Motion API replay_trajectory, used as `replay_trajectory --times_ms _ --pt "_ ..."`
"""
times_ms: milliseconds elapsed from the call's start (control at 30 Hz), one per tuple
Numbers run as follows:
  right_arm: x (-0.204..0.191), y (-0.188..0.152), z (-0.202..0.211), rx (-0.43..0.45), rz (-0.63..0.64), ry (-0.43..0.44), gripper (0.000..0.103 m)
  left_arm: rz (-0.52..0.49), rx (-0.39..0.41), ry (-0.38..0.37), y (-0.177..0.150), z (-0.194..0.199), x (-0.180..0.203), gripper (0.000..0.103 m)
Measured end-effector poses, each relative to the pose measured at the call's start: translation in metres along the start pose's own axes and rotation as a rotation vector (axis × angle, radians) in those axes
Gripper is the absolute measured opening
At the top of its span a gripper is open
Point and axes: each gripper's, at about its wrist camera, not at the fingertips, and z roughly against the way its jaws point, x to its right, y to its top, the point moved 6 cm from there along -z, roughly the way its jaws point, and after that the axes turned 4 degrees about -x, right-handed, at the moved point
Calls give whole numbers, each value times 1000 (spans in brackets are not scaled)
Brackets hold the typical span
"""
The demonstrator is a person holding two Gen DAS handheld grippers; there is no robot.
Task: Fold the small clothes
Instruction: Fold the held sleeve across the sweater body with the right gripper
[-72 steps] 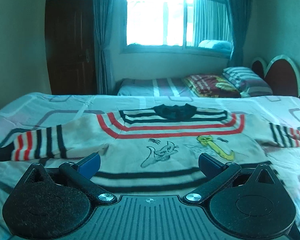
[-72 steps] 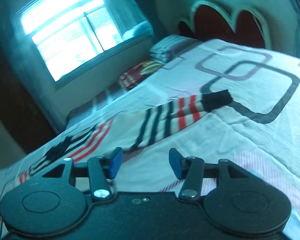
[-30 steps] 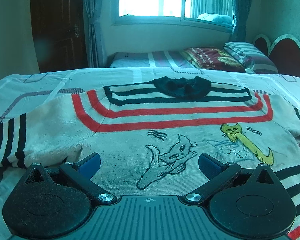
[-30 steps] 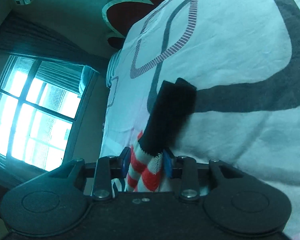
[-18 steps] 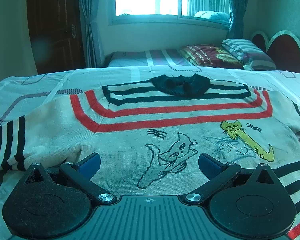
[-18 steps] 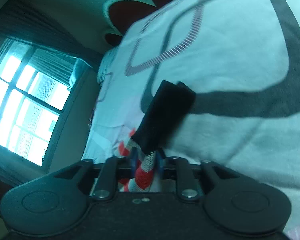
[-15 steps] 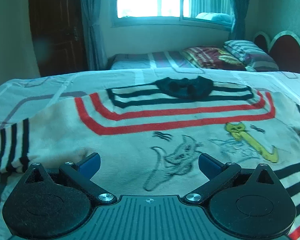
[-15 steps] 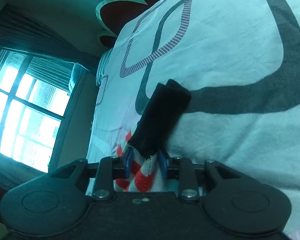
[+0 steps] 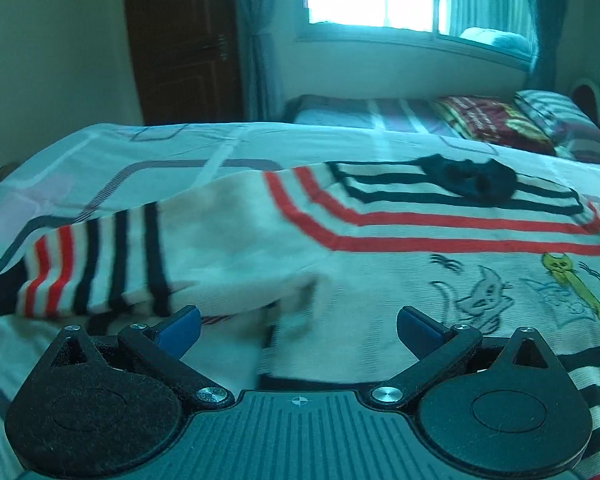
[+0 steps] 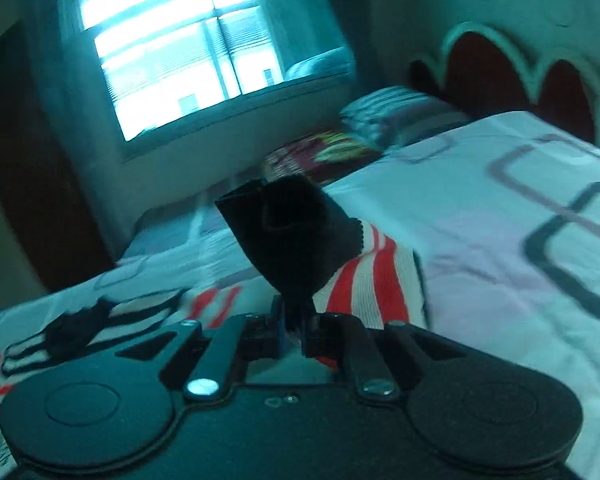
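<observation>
**Lifting the right sleeve: cuff now clamped and off the bed**

Right tongs (image 10: 294, 322) went from open around the striped sleeve a second ago to closed on it. In the right wrist view the black cuff (image 10: 288, 236) sticks up at 12 o'clock from the pinch, with red-and-white sleeve (image 10: 364, 276) trailing off at 3 o'clock. View has also swung from rolled sideways back to roughly level, and the cuff is clear of the bedsheet (image 10: 500, 216), so the sleeve is being carried, not dragged.

Left tongs (image 9: 298, 326) are wide open, nothing between the blue pads (image 9: 180, 326). They have shifted toward the sweater's other sleeve (image 9: 100, 264), now at 10 o'clock in that view, lying flat with its dark cuff at the frame edge.

Sweater (image 9: 440, 260) is spread face up on the bed, collar (image 9: 468, 178) at 1 o'clock, cat print at 3 o'clock.

Read: first sleeve fold is under way; the other sleeve looks next. Risk: thin pinch near the cuff could slip mid-carry.
</observation>
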Motion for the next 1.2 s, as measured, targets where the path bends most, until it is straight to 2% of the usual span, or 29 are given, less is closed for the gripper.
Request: replay_trajectory --times_ms 67,133,233,367,467,567,633,667,700,733,867,1000,1067,1100,1167,1200 --pt "-44 -15 -19 -67 24 96 8 12 -1 19 -3 4 -10 103" --pt "-86 -35 -37 -127 48 154 8 19 -5 33 -6 7 -19 103" --pt "-127 -62 -56 -195 61 218 8 35 -18 48 -9 12 -34 103" --pt "-157 -84 -64 -229 75 243 8 93 -13 31 -10 19 -50 103" --pt "-169 -90 -66 -238 102 262 9 131 -6 -19 -8 20 -50 103" --pt "-181 -99 -63 -247 186 293 26 142 -1 -63 -4 18 -39 103" --pt "-187 -102 -55 -251 228 333 44 138 -2 -97 -1 15 -27 103" --pt "-188 -102 -49 -242 234 358 44 134 -3 -115 1 14 -20 103" --pt "-186 -100 -41 -227 233 377 39 130 -3 -138 4 13 -12 103" --pt "-183 -99 -33 -204 227 384 39 127 -1 -163 6 11 -3 103" --pt "-154 -93 -11 -163 161 341 39 103 -7 -287 17 -1 35 103" --pt "-111 -81 7 -129 23 289 39 25 -31 -420 29 -27 86 103" --pt "-82 -78 13 -119 -76 266 39 -16 -54 -459 34 -41 108 83" --pt "-70 -78 16 -118 -129 262 39 -33 -89 -472 35 -52 119 63" --pt "-47 -80 19 -116 -236 269 40 -34 -159 -494 35 -77 134 60" --pt "-38 -81 19 -118 -284 275 41 -33 -163 -503 37 -83 141 60"
